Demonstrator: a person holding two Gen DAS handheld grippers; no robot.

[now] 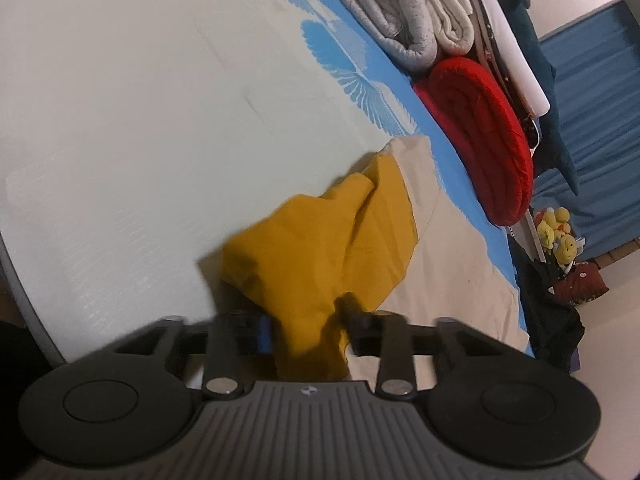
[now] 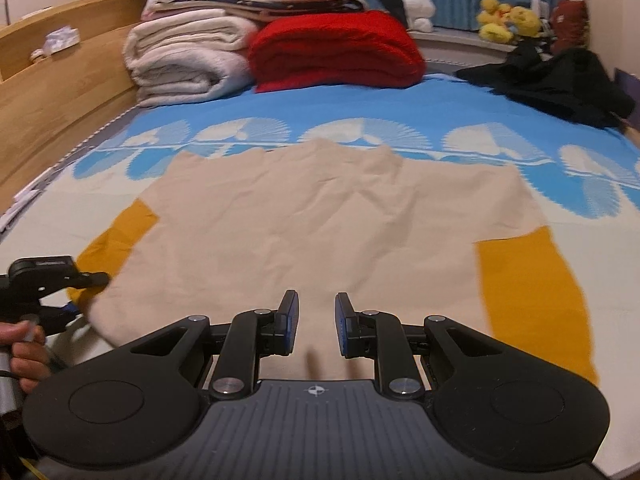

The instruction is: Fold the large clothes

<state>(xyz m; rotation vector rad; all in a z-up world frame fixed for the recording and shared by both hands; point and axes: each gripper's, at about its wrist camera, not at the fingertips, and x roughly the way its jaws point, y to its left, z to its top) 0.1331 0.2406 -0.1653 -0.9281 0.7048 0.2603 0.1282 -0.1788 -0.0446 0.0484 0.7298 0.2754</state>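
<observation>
Two grippers are at work on the beige sweatshirt [image 2: 312, 216] spread flat on your bed sheet [image 2: 360, 108]. Your left gripper [image 1: 306, 330] has its fingers pinched onto the bunched mustard-yellow left sleeve [image 1: 320, 248], lifting it off the sheet beside the beige body. Your right gripper [image 2: 316, 322] hovers over the garment's near middle with its jaws parted and nothing between them. Its right sleeve [image 2: 528, 288] lies flat. Folded cream blankets [image 2: 188, 60] and a red blanket [image 2: 336, 50] sit stacked at the far side.
</observation>
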